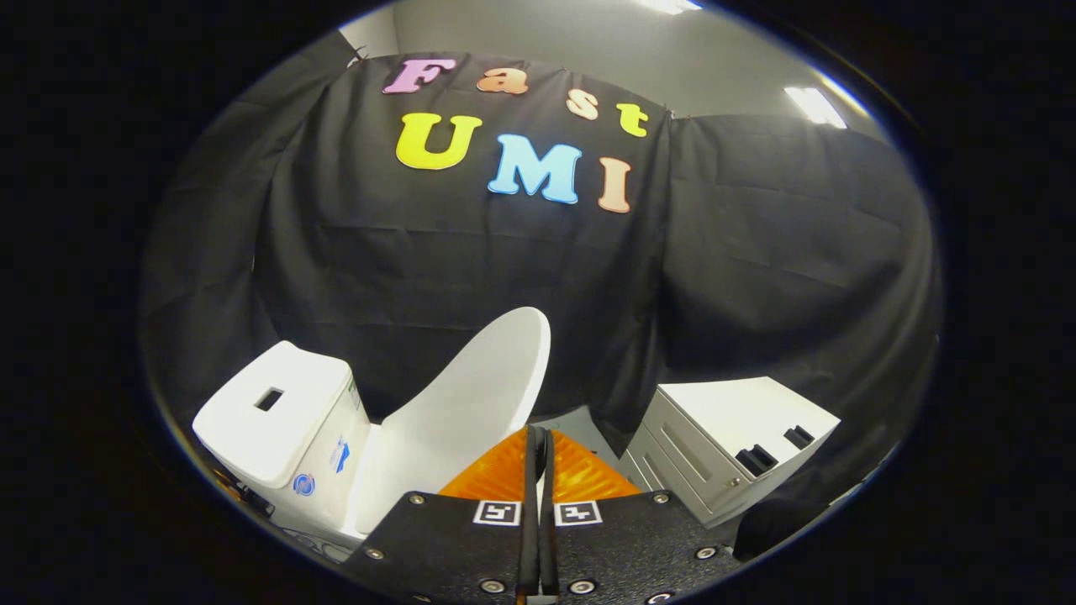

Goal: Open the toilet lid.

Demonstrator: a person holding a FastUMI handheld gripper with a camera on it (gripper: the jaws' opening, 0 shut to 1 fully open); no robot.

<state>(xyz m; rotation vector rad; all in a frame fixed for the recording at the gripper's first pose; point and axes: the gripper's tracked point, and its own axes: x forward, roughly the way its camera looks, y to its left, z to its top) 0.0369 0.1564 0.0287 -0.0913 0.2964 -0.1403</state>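
Gripper (538,445) aimed forward, tilted slightly upward; two fingers (504,479) pressed together, tips meeting at centre, nothing between them; marker squares side by side.

White toilet lid (471,403), smooth oval, raised and tilted back toward the white tank (277,412), its rounded tip uppermost. It stands just ahead and left of the fingers (538,483), which are pressed together, holding nothing.
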